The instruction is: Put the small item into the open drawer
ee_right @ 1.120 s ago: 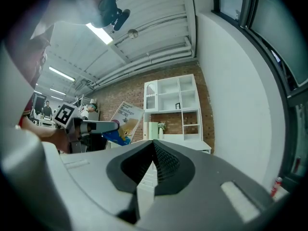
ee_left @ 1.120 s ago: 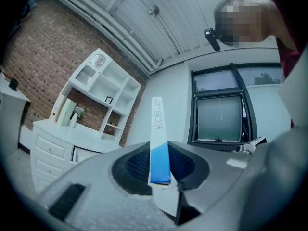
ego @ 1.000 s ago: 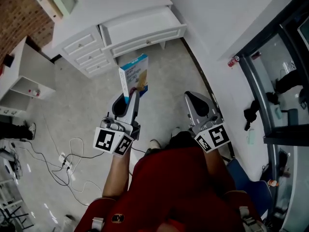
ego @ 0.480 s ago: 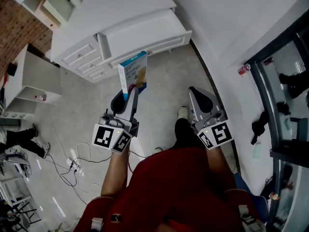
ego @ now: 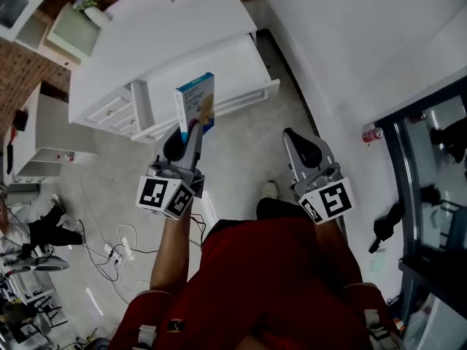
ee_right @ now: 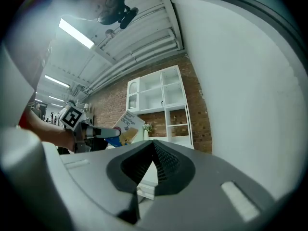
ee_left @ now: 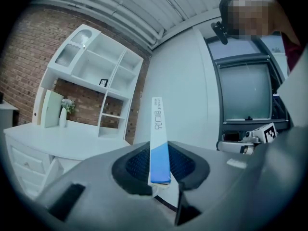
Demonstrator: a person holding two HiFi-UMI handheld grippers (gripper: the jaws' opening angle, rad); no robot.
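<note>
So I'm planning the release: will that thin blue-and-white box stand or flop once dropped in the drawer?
The box looks like stiff cardboard. The left gripper holds it straight by one end, so it's probably light. Being narrow-edged, it'd likely tip flat in the open drawer.

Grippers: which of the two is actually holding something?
The left gripper: its jaws clamp the blue-and-white box. The right gripper has its jaws closed together on nothing.
</note>
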